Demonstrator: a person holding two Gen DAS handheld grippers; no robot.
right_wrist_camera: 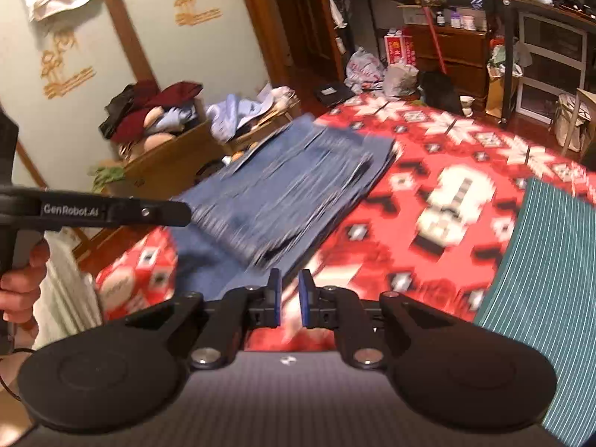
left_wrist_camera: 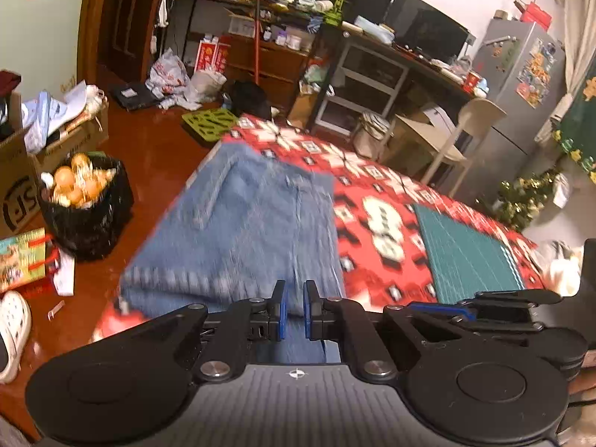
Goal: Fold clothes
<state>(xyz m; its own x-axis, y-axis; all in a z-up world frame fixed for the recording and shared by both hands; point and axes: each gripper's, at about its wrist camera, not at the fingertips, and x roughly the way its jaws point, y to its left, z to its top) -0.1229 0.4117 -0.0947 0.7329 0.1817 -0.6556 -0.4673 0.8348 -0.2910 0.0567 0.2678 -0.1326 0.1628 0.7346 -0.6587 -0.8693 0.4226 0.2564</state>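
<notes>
A: Nearest the lens, the left gripper [left_wrist_camera: 294, 311] has its blue-padded jaws nearly together with only a slim gap, and nothing is pinched between them. The right gripper [right_wrist_camera: 289, 298] looks the same: jaws close, nothing held.

B: And the garment?

A: The folded blue denim garment [left_wrist_camera: 238, 223] lies flat just ahead of the left gripper and a little to its left, its near hem almost under the fingertips. From the right gripper it sits ahead and to the left [right_wrist_camera: 283, 186], stacked in layers, blurred.

B: So the fold looks largely made. What matters now?

A: I judge the step is tidying or making a further fold. To do it well, both sets of jaws need to open before they go down, then take the near hem at its two corners so the layers travel together. Denim is stiff and heavy; a one-sided pinch would drag the stack askew.

B: What lies underneath it?

A: A red patterned tablecloth [left_wrist_camera: 372, 193]. Loose cloth can ride up with the denim, so grip only the denim edge. To the right of both grippers lies a green gridded cutting mat [right_wrist_camera: 540, 260], well apart from the garment.

B: Anything else close?

A: A hand [right_wrist_camera: 22, 279] holds the left gripper's handle at the far left of the right view.
</notes>
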